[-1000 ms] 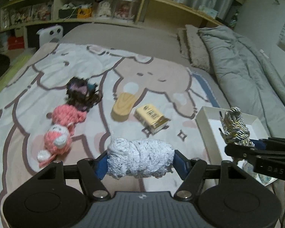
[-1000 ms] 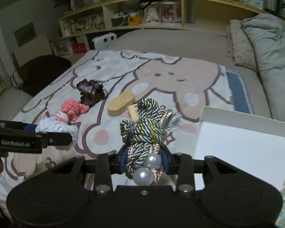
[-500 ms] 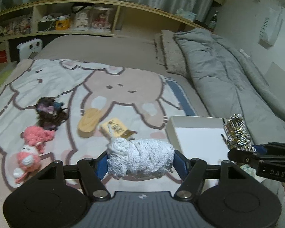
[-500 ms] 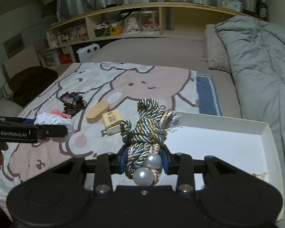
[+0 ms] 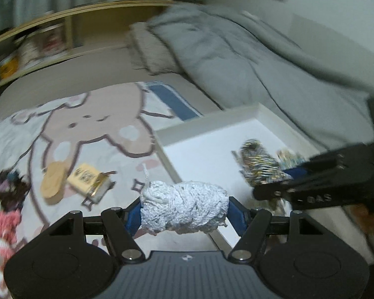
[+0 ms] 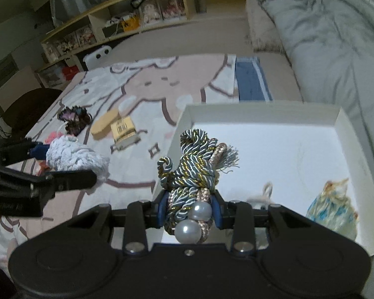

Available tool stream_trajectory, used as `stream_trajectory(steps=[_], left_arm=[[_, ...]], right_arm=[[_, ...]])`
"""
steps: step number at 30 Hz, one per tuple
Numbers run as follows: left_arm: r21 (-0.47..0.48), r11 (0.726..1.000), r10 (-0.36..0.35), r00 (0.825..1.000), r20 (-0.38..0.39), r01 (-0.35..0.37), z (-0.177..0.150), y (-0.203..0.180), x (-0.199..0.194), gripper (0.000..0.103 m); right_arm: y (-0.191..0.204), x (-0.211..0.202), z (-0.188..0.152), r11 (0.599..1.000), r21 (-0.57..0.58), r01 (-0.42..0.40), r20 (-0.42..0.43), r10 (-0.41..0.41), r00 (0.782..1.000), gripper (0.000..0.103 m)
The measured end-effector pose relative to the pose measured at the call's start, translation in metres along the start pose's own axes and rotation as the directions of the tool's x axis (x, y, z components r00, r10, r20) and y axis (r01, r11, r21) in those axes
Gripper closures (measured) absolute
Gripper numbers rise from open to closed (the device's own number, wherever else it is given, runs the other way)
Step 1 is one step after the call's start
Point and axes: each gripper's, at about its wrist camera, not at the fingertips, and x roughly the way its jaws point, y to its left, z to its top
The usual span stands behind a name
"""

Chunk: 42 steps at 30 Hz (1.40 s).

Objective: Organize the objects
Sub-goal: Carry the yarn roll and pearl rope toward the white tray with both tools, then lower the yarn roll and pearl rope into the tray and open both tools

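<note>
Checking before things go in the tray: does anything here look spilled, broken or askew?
Nothing stands out. The left claw grips the white yarn bundle, the right claw the braided cord. The tray sits flat on the bed, and the tan box lies on the blanket.

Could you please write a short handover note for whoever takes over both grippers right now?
Left gripper: shut on the white yarn bundle, near the white tray's edge.
Right gripper: shut on the braided cord with pearls, over the tray.
Already in the tray: a blue-patterned item and a small pale piece.
Left on the blanket: yellow box, wooden piece, dark scrunchie, pink knitted toy.
Next: probably release both bundles into the tray.
</note>
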Motion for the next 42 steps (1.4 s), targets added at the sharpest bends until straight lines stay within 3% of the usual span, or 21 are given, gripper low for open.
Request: stream_trajectory(steps=[5, 13, 22, 27, 29, 32, 33, 35, 42], left_arm=[[0.185, 0.982, -0.027, 0.999, -0.032, 0.033, 0.002, -0.02, 0.013, 0.034], [0.426, 0.891, -0.108, 0.984, -0.138, 0.158, 0.005, -0.052, 0.041, 0.034], [0.496, 0.811, -0.239, 0.95, -0.202, 0.309, 0.012, -0.062, 0.073, 0.034], [0.501, 0.772, -0.276, 0.916, -0.29, 0.391, 0.011, -0.06, 0.09, 0.033], [0.498, 0.773, -0.267, 0.914, -0.307, 0.393, 0.01, -0.06, 0.095, 0.029], [0.465, 0.806, -0.237, 0.919, -0.314, 0.367, 0.01, -0.056, 0.101, 0.009], [0.456, 0.816, -0.23, 0.923, -0.307, 0.355, 0.01, -0.055, 0.101, 0.009], [0.438, 0.825, -0.232, 0.922, -0.311, 0.356, 0.012, -0.052, 0.101, 0.009], [0.424, 0.836, -0.229, 0.924, -0.306, 0.348, 0.01, -0.05, 0.091, 0.009]], right_arm=[[-0.01, 0.023, -0.013, 0.999, 0.037, -0.029, -0.069, 0.031, 0.997, 0.066], [-0.036, 0.037, -0.029, 0.997, 0.078, 0.019, -0.121, -0.009, 0.993, 0.066], [-0.064, 0.015, -0.035, 0.992, 0.115, 0.05, -0.103, -0.038, 0.994, 0.066], [-0.063, 0.009, -0.035, 0.994, 0.106, 0.028, -0.099, -0.017, 0.995, 0.066], [-0.061, 0.011, -0.033, 0.995, 0.102, 0.016, -0.102, -0.006, 0.995, 0.066], [-0.058, 0.014, -0.032, 0.996, 0.089, 0.003, -0.111, 0.006, 0.994, 0.063], [-0.057, 0.014, -0.031, 0.996, 0.094, 0.008, -0.11, 0.003, 0.994, 0.062], [-0.057, 0.012, -0.03, 0.994, 0.11, 0.011, -0.104, 0.0, 0.995, 0.045], [-0.051, 0.0, -0.025, 0.995, 0.094, 0.019, -0.086, -0.011, 0.996, 0.046]])
